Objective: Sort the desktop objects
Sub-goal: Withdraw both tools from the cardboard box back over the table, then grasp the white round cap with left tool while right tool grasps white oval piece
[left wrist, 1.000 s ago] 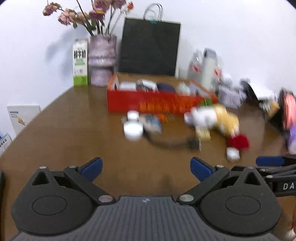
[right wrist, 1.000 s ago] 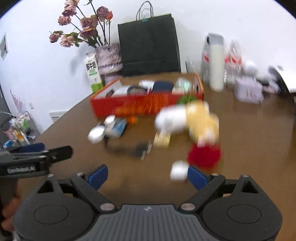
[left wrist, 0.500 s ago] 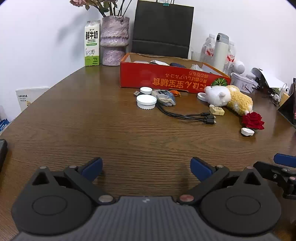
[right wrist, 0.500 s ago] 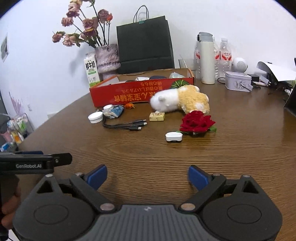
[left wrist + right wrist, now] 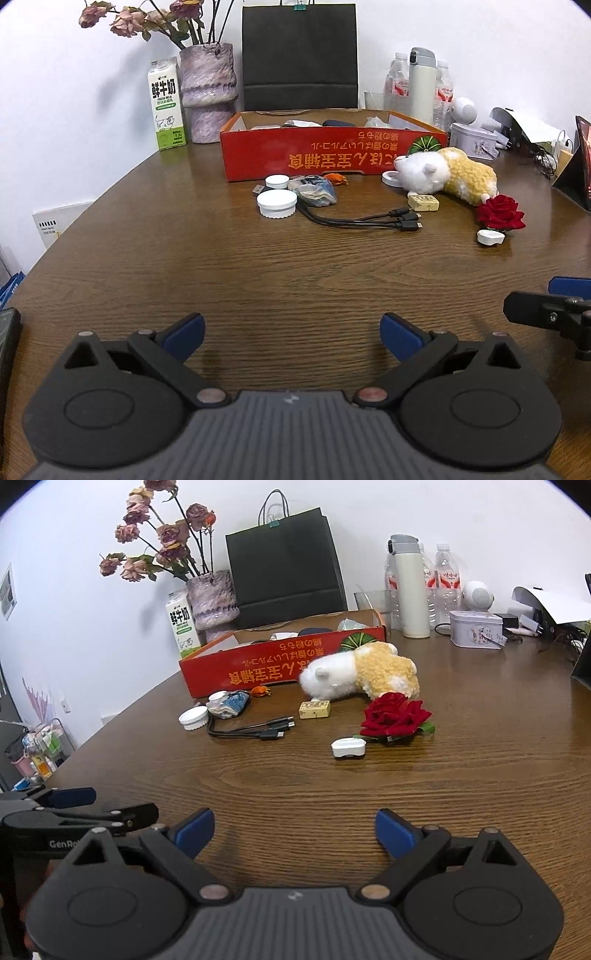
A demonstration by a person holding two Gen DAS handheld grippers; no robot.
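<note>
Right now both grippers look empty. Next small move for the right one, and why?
Probably ease the right gripper forward toward the small white case beside the red rose. Its jaws stand open with only bare table between them, and that case is the loose item nearest ahead of it. The red box already holds items, so it looks like the sorting target.

A dark wooden table (image 5: 229,266) carries everything. At the back stand a milk carton (image 5: 166,105), a purple vase (image 5: 208,92), a black paper bag (image 5: 299,55) and a red cardboard box (image 5: 325,157). In front of the box lie two white lids (image 5: 277,204), a crumpled wrapper (image 5: 314,188), black cables (image 5: 369,221), a small yellow block (image 5: 423,202), a plush toy (image 5: 447,173), a red rose (image 5: 500,213) and a small white case (image 5: 490,237). Bottles (image 5: 443,579) and a tin (image 5: 476,628) stand to the right.
</note>
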